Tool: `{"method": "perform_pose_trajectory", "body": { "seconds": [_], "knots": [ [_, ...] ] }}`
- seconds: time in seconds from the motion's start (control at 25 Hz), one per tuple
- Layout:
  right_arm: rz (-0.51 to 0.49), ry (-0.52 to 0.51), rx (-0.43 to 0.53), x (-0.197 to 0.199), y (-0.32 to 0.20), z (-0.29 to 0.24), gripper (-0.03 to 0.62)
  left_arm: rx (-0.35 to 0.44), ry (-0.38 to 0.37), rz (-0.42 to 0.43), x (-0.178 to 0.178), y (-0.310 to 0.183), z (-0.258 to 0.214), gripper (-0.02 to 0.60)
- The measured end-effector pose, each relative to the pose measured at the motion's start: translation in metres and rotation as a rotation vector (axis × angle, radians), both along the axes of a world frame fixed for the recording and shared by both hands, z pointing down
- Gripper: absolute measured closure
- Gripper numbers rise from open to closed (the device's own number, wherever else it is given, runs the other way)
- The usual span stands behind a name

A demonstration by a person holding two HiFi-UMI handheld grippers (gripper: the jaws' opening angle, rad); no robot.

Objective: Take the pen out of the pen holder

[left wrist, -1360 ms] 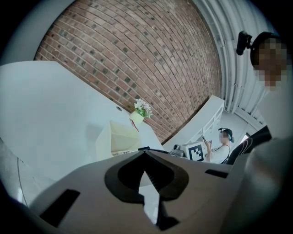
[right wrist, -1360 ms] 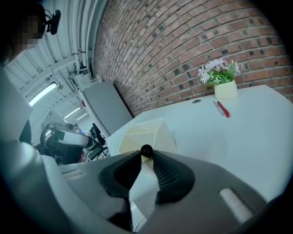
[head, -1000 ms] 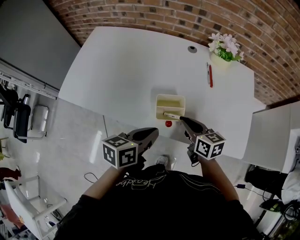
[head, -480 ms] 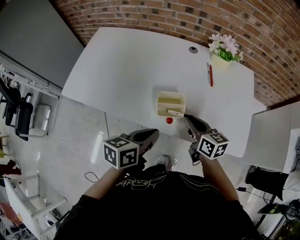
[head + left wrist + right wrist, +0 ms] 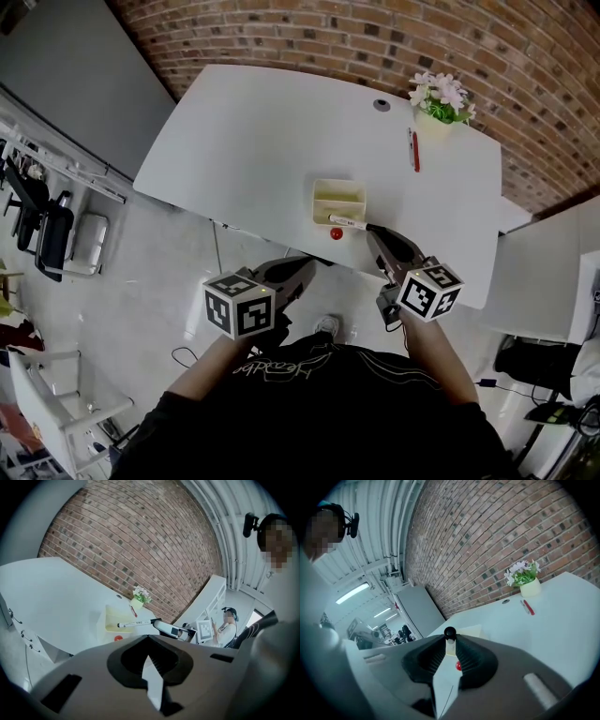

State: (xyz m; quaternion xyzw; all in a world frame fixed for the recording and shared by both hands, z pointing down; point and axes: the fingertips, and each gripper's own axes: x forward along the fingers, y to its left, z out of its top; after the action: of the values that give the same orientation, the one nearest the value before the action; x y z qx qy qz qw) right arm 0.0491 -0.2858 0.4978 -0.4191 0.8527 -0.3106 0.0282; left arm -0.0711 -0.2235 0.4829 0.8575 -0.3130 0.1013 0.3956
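The right gripper has the pen pinched by one end. Its jaws are closed only as far as the pen lets them. The pen sticks out sideways, over the near edge of the pen holder on the white table. It looks like the pen is already out of the pen holder, so the taking-out step seems almost done. The next move, I think, is to carry the pen away from the pen holder and find a bare spot to lay it down, keeping the squeeze tight so it does not slip. The left gripper waits near the table edge with its jaws together and nothing in them. The head view shows a small red ball just beside the pen holder, a red pen and a flower pot far back. The left gripper view shows the whole pen from the side, lying level in the air, which the right gripper view cannot show. That view sees only the black end of the pen poking up between the jaws.
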Motion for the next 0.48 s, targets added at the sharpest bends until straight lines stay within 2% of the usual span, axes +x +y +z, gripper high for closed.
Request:
{"method": "perform_pose_trajectory", "body": {
  "seconds": [0.48],
  "knots": [
    [-0.022,-0.064,0.157,0.013,0.068,-0.076,0.523,0.089,0.024,-0.034,0.009,0.051,-0.049,0.578]
  ]
}}
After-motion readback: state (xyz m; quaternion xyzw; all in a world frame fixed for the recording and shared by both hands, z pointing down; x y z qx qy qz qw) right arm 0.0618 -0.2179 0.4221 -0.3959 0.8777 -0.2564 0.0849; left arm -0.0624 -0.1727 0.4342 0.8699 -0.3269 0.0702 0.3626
